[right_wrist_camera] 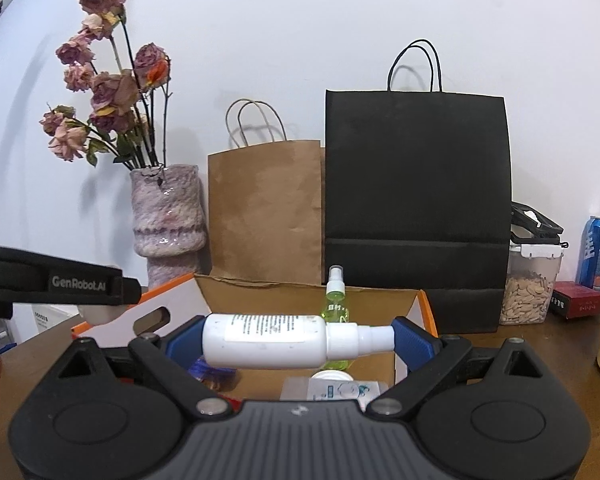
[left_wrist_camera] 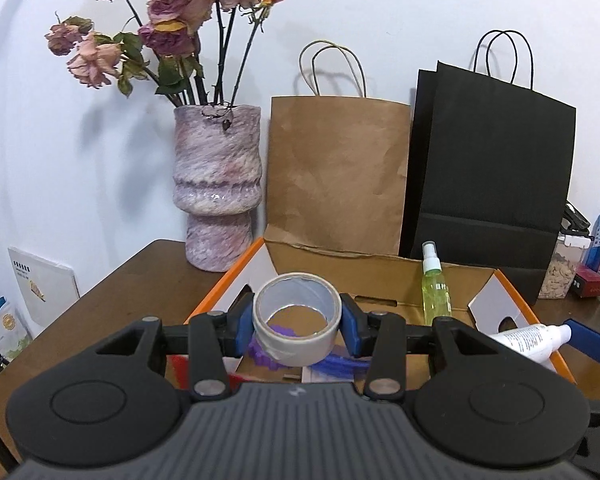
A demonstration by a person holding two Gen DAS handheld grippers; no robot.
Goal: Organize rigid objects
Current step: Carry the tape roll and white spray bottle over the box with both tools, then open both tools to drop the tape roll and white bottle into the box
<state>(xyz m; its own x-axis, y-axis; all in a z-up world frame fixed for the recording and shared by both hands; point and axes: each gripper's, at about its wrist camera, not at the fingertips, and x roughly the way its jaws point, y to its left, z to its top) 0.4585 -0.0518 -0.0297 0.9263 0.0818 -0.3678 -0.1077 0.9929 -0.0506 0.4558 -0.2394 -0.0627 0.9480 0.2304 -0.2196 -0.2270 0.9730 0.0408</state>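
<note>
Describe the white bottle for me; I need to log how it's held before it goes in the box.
The white bottle is smooth, opaque plastic with a printed label and a narrower white cap at one end. It lies sideways, level, clamped end to end in the right gripper: one blue pad presses its base, the other the cap tip. It hangs above the open cardboard box, touching nothing else visible.

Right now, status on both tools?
Left tool shut on tape roll. Right tool shut on white bottle, lying crosswise. Both above open box; green spray bottle upright inside.
</note>
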